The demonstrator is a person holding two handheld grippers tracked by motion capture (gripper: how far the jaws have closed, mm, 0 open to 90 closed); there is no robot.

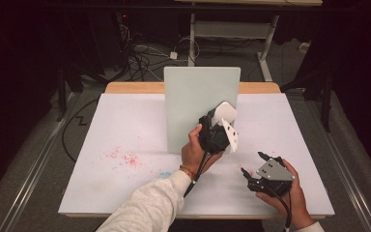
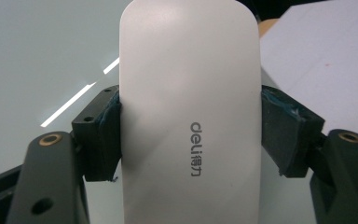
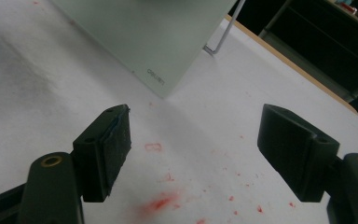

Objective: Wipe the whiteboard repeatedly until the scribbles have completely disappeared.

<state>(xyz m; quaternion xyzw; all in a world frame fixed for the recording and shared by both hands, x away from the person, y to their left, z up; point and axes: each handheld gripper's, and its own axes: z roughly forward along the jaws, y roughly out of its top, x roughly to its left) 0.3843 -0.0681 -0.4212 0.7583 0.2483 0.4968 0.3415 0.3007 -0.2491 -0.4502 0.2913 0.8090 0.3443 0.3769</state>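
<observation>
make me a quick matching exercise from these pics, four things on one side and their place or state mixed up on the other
Things:
1. white eraser
2. pale green board
3. right gripper
4. red marks

Place or state:
A. open, holding nothing, low over the table
B. clamped between the left gripper's jaws
C. scattered on the white table top
D. standing upright at the middle of the table

Pairs: 1-B, 2-D, 3-A, 4-C

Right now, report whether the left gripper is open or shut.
Shut on the white eraser. The left gripper has both pads pressed against the eraser's sides, holding it in front of the upright board.
</observation>
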